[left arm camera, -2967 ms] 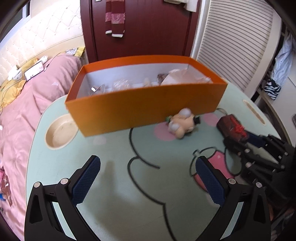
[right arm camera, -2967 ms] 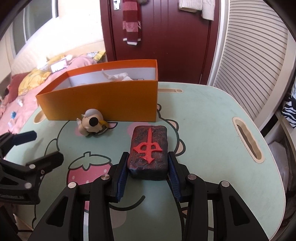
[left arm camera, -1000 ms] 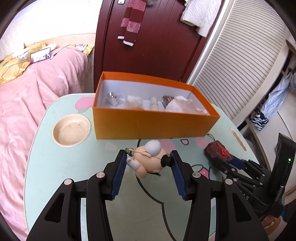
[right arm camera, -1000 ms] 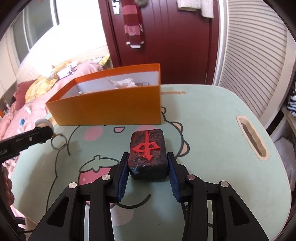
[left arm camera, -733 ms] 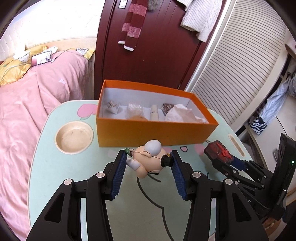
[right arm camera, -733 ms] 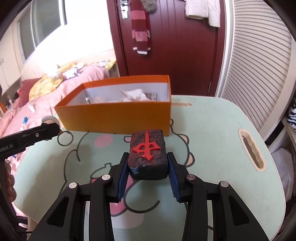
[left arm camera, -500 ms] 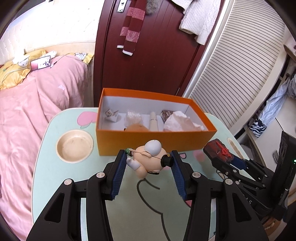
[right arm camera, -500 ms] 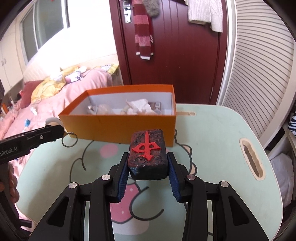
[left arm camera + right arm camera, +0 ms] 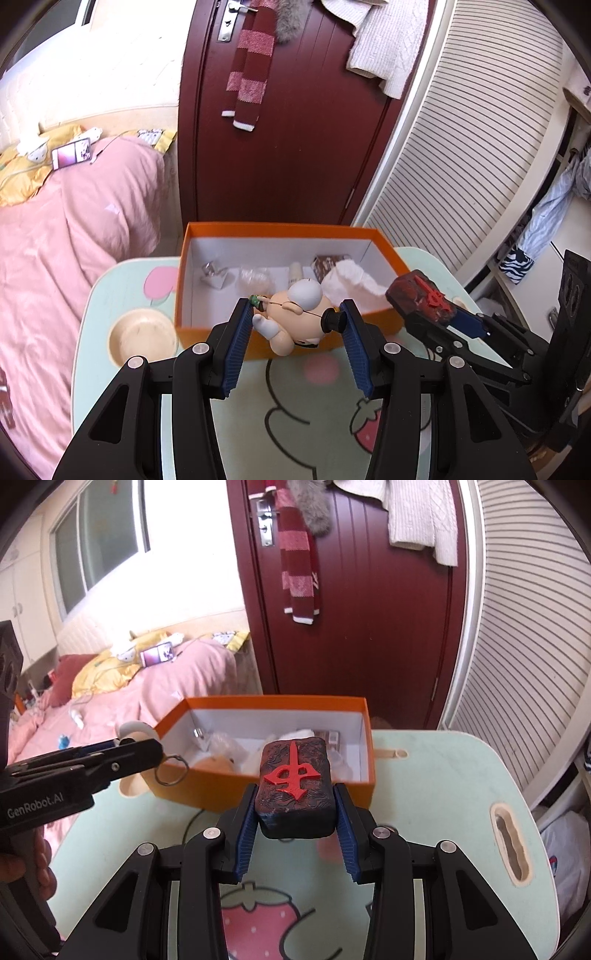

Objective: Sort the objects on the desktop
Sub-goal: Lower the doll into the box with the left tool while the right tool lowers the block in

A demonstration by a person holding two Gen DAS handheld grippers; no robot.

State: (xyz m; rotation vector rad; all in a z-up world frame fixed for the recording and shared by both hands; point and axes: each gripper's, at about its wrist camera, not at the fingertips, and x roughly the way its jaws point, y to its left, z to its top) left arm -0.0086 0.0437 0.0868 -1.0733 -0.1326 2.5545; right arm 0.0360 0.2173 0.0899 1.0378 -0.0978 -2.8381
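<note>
Left wrist: left gripper (image 9: 295, 325) holds doll (image 9: 293, 315), right gripper (image 9: 295, 821) holds block (image 9: 293, 781), both over box (image 9: 384, 243); next release inside.

Landmark: the box (image 9: 280, 334), which sits on my table (image 9: 122, 288) toward its far edge.

Behind the box stands the door (image 9: 295, 129), with a scarf (image 9: 249, 66) hanging on it. Left of the box, a round recess (image 9: 142, 338) is set in the tabletop; further left lies the bed (image 9: 55, 240).

My left gripper (image 9: 295, 330) holds the figurine (image 9: 295, 317) over the box's near wall. My right gripper (image 9: 295, 821) holds the block (image 9: 293, 784) before the box's near right corner.

In the box: a crumpled tissue (image 9: 351, 282) at the right end, and small items to its left.
</note>
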